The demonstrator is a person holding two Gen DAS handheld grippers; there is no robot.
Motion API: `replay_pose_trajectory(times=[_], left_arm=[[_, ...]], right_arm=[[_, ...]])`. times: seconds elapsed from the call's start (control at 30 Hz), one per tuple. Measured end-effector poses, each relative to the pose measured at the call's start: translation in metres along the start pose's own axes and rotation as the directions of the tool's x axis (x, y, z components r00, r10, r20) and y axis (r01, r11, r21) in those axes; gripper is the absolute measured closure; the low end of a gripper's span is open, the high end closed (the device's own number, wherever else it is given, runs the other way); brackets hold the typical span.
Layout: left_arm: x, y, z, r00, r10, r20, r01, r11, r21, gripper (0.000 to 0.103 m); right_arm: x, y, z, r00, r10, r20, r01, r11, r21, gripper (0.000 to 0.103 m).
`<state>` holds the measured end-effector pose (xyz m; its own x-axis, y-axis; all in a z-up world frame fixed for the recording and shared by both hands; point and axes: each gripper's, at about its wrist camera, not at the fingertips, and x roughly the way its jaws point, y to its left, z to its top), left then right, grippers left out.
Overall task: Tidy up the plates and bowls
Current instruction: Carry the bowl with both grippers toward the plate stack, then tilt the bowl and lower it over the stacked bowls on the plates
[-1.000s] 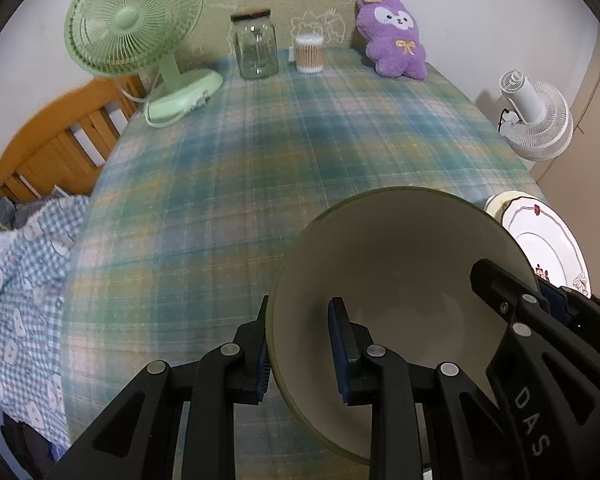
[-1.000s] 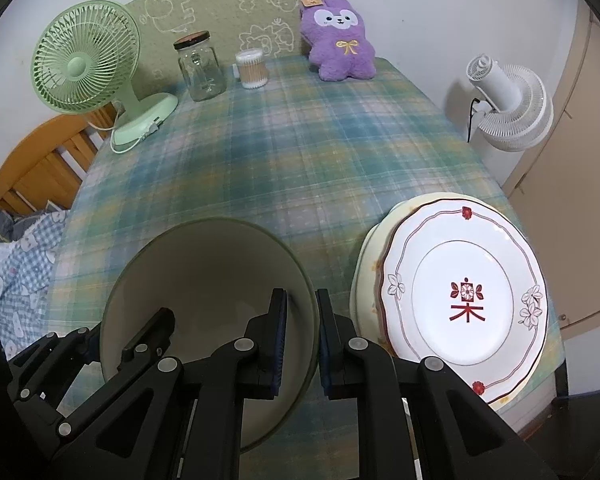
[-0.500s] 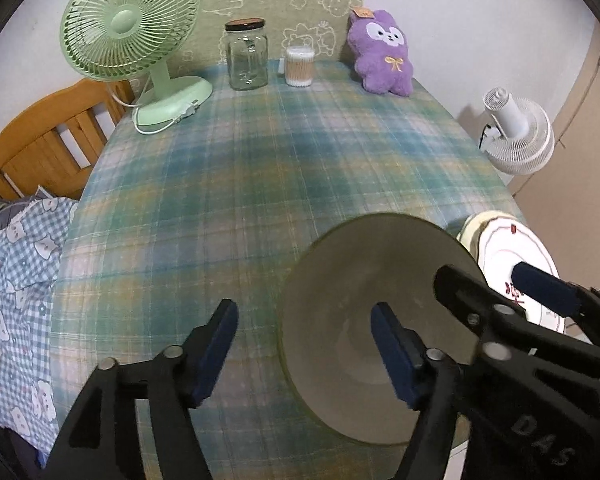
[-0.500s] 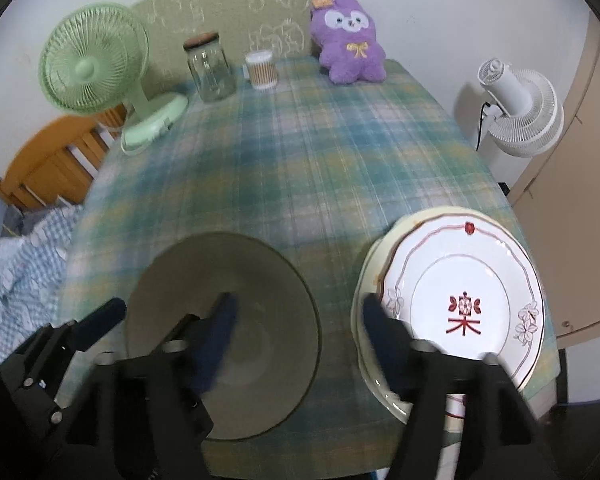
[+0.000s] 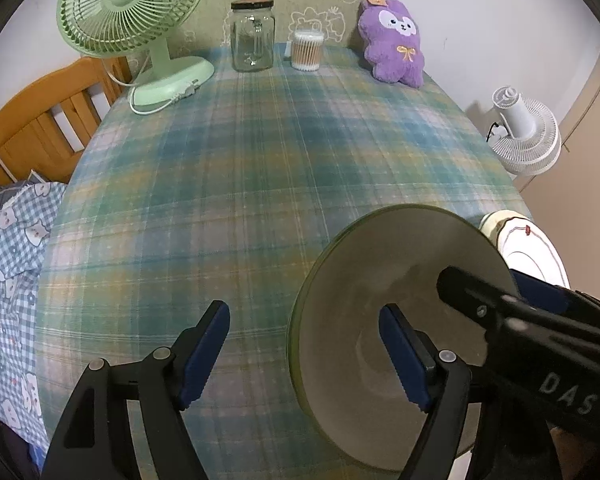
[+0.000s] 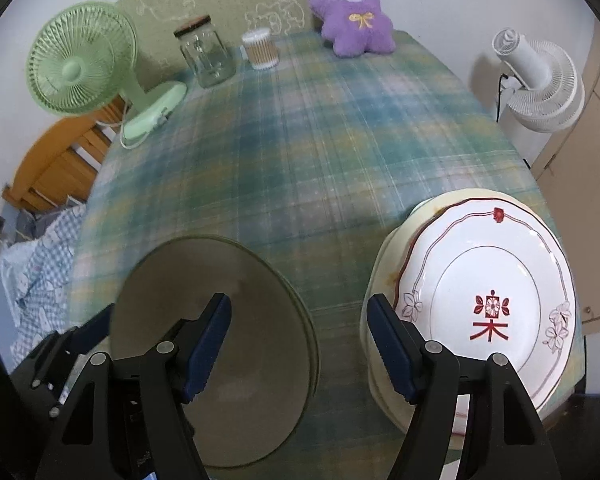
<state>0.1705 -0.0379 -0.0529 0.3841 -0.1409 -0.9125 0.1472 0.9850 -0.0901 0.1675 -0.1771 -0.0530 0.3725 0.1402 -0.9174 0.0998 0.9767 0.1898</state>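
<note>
My left tongs (image 5: 304,348) are spreading apart, the blue pads clear of everything: the left pad hangs over bare plaid cloth, the right pad hangs over the inside of the olive bowl (image 5: 396,312) without pressing on it, and the bowl's near-left rim lies between the two. My right tongs (image 6: 300,344) stand apart as well, gripping nothing; their left pad hovers over the bowl's hollow and their right pad over the edge of the plates, with the bowl's right rim and a strip of cloth between them. The bowl (image 6: 216,320) sits flat on the bench (image 5: 260,168) at the near edge, at about 5 o'clock in the left wrist view and 7 o'clock in the right one. Just beside it, at 4 o'clock in the right view, is the stack of plates (image 6: 484,312): a white plate with a red rim line and a red character on top of a cream one, the pair reaching the bench's near right corner. Whether bowl and plates touch I cannot tell. Along the far edge, from 11 to 1 o'clock, stand a green fan (image 5: 132,28), a glass jar (image 5: 252,36), a tub of cotton swabs (image 5: 308,50) and a purple plush toy (image 5: 394,44).
</note>
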Motion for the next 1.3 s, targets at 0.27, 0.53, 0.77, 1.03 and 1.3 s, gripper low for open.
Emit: replay_pose_trajectory(times=[0.27, 0.53, 0.77, 1.03, 1.3], left_arm=[[0.011, -0.003, -0.001, 1.0, 0.017, -0.015, -0.017, 1.0, 0.014, 0.027], [0.019, -0.012, -0.004, 0.999, 0.007, -0.046, -0.006, 0.999, 0.042, 0.042], [0.018, -0.02, -0.004, 0.998, 0.002, -0.057, 0.002, 0.997, 0.074, 0.053], [0.015, -0.014, -0.005, 0.997, 0.0, -0.081, 0.0, 1.0, 0.006, 0.055], [0.008, -0.006, -0.009, 0.995, 0.012, -0.101, -0.013, 1.0, -0.009, 0.055]], right_arm=[[0.015, 0.001, 0.002, 1.0, -0.006, -0.019, 0.005, 0.999, -0.035, 0.03], [0.029, 0.002, 0.001, 0.995, 0.046, -0.09, -0.05, 0.998, -0.036, 0.044], [0.03, 0.005, -0.001, 0.992, 0.063, -0.111, -0.067, 0.997, -0.029, 0.061], [0.024, 0.013, 0.0, 0.994, 0.02, -0.109, -0.025, 0.998, -0.049, 0.06], [0.02, 0.021, -0.004, 0.992, 0.019, -0.126, -0.022, 1.0, -0.018, 0.06]])
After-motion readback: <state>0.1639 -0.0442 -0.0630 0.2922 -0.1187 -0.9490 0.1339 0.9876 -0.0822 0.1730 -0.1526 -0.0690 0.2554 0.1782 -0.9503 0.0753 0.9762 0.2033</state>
